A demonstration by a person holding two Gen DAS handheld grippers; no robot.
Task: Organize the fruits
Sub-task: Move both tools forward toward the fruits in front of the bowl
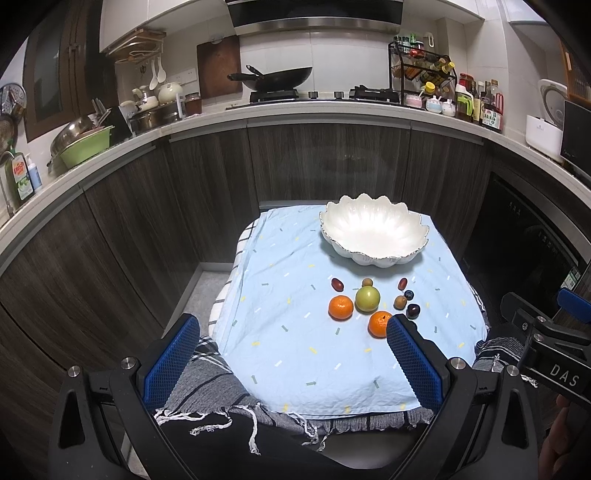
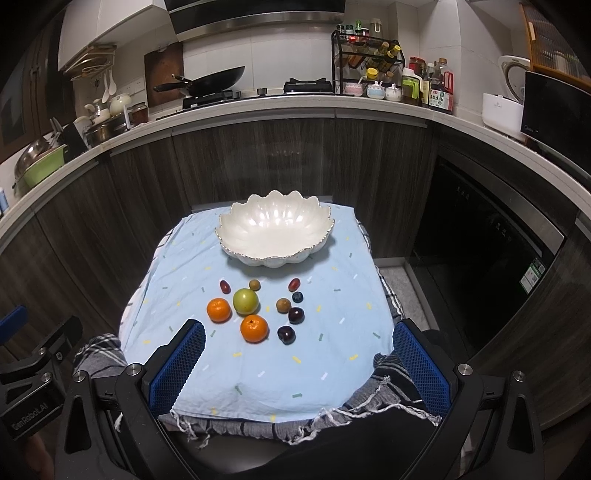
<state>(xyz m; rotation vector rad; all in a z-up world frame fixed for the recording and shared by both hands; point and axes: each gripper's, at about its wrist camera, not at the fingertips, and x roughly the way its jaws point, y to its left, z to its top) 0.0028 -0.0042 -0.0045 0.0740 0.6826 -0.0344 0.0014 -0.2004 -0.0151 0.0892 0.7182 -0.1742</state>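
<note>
Fruits on pale blue cloth (image 2: 258,369) — two oranges (image 2: 254,328), green apple (image 2: 245,301), small dark pieces — just before empty white scalloped bowl (image 2: 275,229), left gripper (image 1: 291,362) and right gripper (image 2: 299,369) both hovering near, fingers wide apart, holding nothing.

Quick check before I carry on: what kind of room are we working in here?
Almost certainly a home kitchen. A black wok sits on a gas hob under a range hood, and a rack of seasoning bottles stands on the counter behind the cloth-covered table.
</note>
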